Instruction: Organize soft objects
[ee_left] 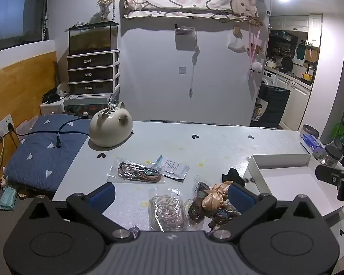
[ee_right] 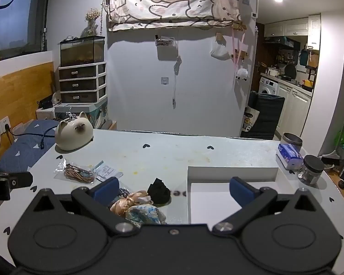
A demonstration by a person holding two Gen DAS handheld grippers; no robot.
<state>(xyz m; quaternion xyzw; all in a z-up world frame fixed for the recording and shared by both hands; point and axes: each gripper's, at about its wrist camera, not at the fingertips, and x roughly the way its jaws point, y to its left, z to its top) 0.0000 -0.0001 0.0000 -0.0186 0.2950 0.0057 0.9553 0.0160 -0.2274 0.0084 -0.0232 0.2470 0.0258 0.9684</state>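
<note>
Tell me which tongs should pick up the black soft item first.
Probably right: the right tongs stand open with the black soft item just ahead between them, beside the white box. The left tongs face the bagged cords.

Crumpled peach satin scrunchie (ee_right: 128,202), touching blue floral fabric scrunchie (ee_right: 144,214), black fabric scrunchie (ee_right: 158,191) just beside, open white shallow rectangular box (ee_right: 231,171) to their right, empty

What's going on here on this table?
A person holds a hand-held gripper in each hand over the table, both open and holding nothing. The left gripper hovers over bagged hair ties; the right gripper is near a pile of scrunchies. The white box looks empty.
</note>
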